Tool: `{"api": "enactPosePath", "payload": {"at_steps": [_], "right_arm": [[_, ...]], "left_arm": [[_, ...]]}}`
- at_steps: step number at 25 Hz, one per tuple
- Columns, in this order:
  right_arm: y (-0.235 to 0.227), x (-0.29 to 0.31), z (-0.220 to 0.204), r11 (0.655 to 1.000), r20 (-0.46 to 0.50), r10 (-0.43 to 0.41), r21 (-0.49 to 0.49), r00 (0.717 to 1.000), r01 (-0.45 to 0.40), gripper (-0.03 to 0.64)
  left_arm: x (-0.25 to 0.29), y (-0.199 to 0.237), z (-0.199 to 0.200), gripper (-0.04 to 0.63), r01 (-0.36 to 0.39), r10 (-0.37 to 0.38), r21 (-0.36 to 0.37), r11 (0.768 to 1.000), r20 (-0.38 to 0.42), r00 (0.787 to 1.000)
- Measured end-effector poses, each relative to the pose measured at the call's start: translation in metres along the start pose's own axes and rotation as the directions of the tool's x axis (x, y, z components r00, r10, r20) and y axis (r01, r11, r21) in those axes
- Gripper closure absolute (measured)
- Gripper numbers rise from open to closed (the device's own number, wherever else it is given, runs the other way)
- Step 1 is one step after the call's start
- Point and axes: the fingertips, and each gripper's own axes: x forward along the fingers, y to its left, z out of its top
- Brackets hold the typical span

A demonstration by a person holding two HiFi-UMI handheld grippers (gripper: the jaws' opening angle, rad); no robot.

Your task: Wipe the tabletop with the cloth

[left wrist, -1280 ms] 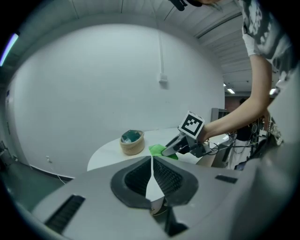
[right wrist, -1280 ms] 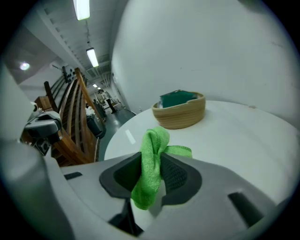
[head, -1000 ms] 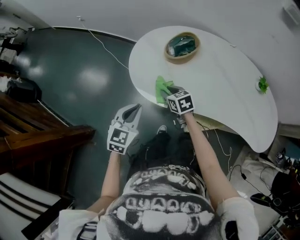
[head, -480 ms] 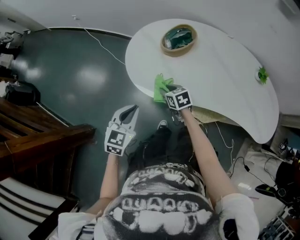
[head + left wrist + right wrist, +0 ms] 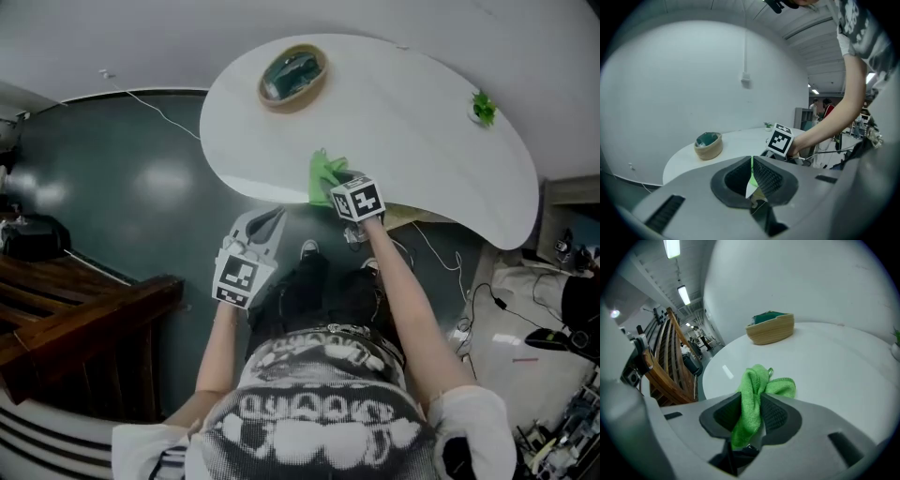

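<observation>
Left gripper (image 5: 265, 222) hangs short of the table (image 5: 422, 122), off its near edge and over the floor, jaws drawn together on nothing; only a thin slit shows between them. Right gripper (image 5: 752, 412) is at the table's near edge, clenched on the green cloth (image 5: 758, 383), which bunches up past the pads and spills onto the near rim. My read: the wipe is at its start, with most of the top untouched. To do it well I would tilt the right gripper down so the cloth flattens on the surface, keep the clench firm, and sweep in overlapping passes from the near edge outward, stopping short of the basket (image 5: 293, 75) at the table's far left and the small plant (image 5: 484, 107) at its far right. Hidden: the gripper body covers the contact patch, so I cannot confirm cloth pressure. Basket contents read dark teal, not identifiable.
</observation>
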Motion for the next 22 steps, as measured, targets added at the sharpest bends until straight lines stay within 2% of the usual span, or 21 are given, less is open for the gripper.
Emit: {"api": "enactPosePath", "payload": {"at_steps": [8,16,22], "right_arm": [[-0.109,-0.096,-0.068,0.986,-0.006,-0.131,0.101,0.991,0.131,0.495],[-0.213,-0.204,-0.151,0.939,0.0,-0.255,0.24,0.967,0.248,0.495],[-0.269,-0.269,-0.201,0.906,0.003,-0.318,0.297,0.948,0.303,0.494]], "left_arm": [[0.068,-0.085,0.04,0.581,0.121,-0.122,0.044,0.992,0.019,0.992],[0.124,-0.189,0.072,0.581,0.242,-0.244,0.094,0.966,0.016,0.97],[0.153,-0.245,0.084,0.581,0.276,-0.278,0.119,0.954,0.002,0.961]]}}
